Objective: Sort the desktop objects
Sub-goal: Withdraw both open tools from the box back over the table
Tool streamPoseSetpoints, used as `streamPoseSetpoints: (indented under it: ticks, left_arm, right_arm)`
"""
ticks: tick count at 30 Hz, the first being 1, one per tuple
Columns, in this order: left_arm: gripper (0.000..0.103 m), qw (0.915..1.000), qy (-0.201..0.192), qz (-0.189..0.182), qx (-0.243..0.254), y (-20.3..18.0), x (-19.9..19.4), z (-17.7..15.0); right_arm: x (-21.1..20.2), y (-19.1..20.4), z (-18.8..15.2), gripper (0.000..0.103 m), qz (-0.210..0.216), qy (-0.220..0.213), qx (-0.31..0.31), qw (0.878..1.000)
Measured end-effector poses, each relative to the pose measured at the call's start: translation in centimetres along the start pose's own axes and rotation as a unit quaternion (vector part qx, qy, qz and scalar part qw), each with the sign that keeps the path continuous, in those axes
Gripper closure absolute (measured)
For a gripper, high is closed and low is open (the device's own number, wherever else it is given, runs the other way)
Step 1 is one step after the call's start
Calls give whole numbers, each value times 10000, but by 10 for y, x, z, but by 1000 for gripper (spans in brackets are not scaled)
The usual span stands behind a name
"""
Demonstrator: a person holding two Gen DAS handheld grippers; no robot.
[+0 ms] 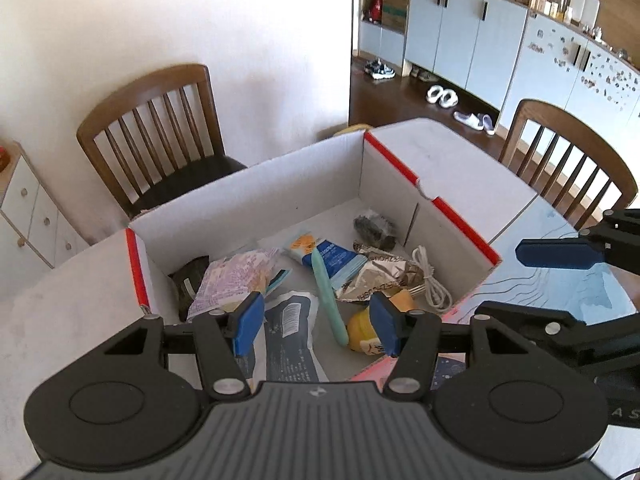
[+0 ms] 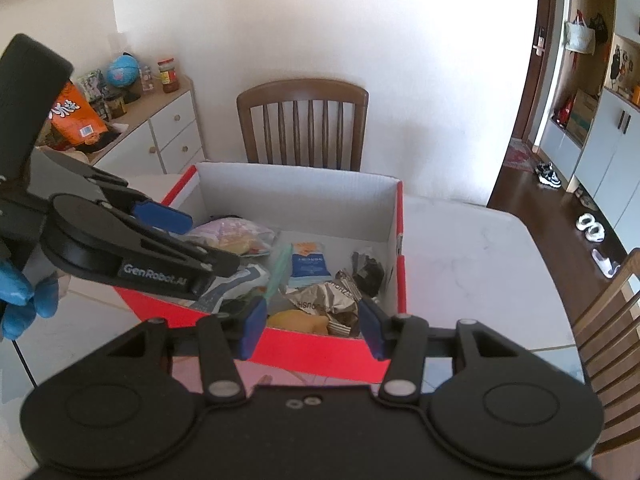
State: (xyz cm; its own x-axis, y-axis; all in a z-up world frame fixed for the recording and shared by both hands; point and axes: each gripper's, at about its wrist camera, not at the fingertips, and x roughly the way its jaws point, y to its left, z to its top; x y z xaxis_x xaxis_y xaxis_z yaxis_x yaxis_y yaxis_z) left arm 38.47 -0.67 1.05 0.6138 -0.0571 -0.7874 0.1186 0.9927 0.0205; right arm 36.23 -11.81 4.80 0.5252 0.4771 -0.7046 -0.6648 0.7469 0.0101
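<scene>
**Both grippers empty above the filled box**

Right now the left gripper [image 1: 316,322] hangs over the near part of the open cardboard box [image 1: 280,188], tilted downward, its blue pads [image 1: 249,322] spread apart with nothing between them. Through the gap its own camera sees the box's contents: a mint-green stick [image 1: 328,294] lying lengthwise in the lower centre, a yellow rounded object [image 1: 360,330] just right of it and partly behind the right pad, and a crumpled foil wrapper [image 1: 380,276] above that. A white coiled cable [image 1: 432,280] lies against the box's right wall, a blue and white tube [image 1: 328,254] sits mid-box, a pink patterned packet [image 1: 232,280] lies to the left, and a dark lump [image 1: 374,228] rests in the far right corner.

At the right edge of that view the right gripper [image 1: 560,254] comes in from the side, one blue pad pointing left over the table [image 1: 460,160].

From the right wrist camera, the right gripper [image 2: 312,328] also slopes downward, held just short of the box's red near wall [image 2: 320,348]; its jaws stand apart and hold nothing. The left gripper [image 2: 168,232] reaches in from the left of the frame, slanting down over the box's left side, with a hand in a blue glove [image 2: 20,300] gripping its handle at the left edge.

Wooden chairs [image 2: 304,124] stand beyond the table.
</scene>
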Motion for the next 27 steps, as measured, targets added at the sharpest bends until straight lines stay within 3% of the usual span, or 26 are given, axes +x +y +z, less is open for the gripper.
streamPoseSetpoints:
  ticks: [6, 14, 18, 20, 27]
  left_arm:
    - [40, 9996, -254, 68, -117, -5, -25, -12]
    - [36, 9979, -502, 303, -272, -7, -47, -32]
    - [20, 9960, -703, 429, -351, -7, -61, -41]
    - [18, 9950, -773, 442, -453, -6, -66, -45]
    - [3, 9906, -1034, 692, -565, -10, -83, -64]
  right_arm:
    - [-16, 1, -8, 41, 32, -161, -53, 9999]
    - [-31, 1, -16, 37, 117, -324, -17, 9994]
    - [-39, 0, -21, 35, 108, -410, 2, 9991]
    - [-43, 1, -25, 28, 124, -468, -2, 9988]
    - [-53, 8, -36, 21, 183, -553, -97, 9983]
